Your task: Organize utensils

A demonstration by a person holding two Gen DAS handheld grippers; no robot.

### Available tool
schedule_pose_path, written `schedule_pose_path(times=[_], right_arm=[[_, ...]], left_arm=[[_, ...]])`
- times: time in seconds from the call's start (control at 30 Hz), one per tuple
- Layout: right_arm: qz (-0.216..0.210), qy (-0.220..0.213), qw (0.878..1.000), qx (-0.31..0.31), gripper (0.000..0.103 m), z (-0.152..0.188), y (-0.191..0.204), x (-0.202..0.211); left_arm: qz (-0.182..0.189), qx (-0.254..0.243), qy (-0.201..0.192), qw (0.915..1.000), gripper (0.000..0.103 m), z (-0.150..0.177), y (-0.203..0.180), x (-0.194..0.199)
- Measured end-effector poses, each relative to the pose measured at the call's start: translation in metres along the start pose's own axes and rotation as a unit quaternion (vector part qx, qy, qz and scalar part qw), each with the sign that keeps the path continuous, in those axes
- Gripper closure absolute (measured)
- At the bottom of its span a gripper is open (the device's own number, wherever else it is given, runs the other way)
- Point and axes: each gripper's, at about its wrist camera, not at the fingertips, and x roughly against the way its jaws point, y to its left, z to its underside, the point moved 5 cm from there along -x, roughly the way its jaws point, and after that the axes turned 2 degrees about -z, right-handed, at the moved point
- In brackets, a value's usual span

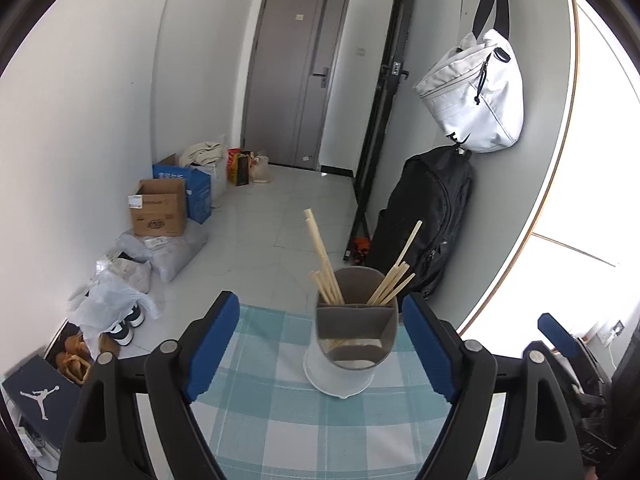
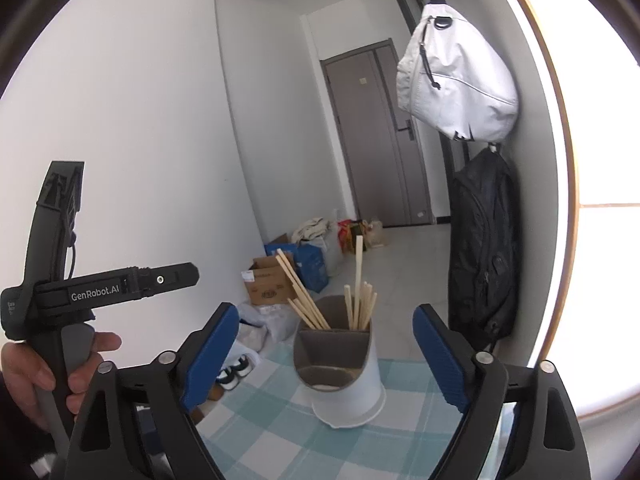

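Only right wrist view shows hand (image 2: pixel 36 364) — chopsticks (image 2: pixel 356 304) in holder (image 2: pixel 348 376).

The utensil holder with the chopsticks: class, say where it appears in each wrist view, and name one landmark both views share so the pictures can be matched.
Left wrist view: the utensil holder stands right of centre on the checked cloth, nearer the right-hand finger.
Right wrist view: the utensil holder stands about centre, between the open fingers, apart from both.
Shared landmark: the white bag hanging on the wall, upper right.
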Motion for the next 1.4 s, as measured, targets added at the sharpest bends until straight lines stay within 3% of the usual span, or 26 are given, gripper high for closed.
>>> schedule_pose_path(times=[0.17,0.4,0.6,1.4], right_arm=[[0.002,-0.007,1.0,0.014,0.002,0.012,0.001,0.01],[0.014,-0.011,1.0,0.003,0.0,0.027,-0.001,0.016],[0.022,-0.013,0.999,0.031,0.0,0.034,0.003,0.015],[0.006,-0.022,0.999,0.029,0.0,0.05,0.0,0.004]], left_arm=[[-0.008,-0.011,-0.027,0.9996,0.013,0.016,0.0,0.006],[-0.018,-0.025,-0.049,0.9983,0.007,0.038,-0.003,0.006],[-0.028,-0.023,-0.055,0.9978,0.006,0.051,0.0,-0.005],[-0.041,-0.026,-0.053,0.9974,0.006,0.064,0.008,-0.017]])
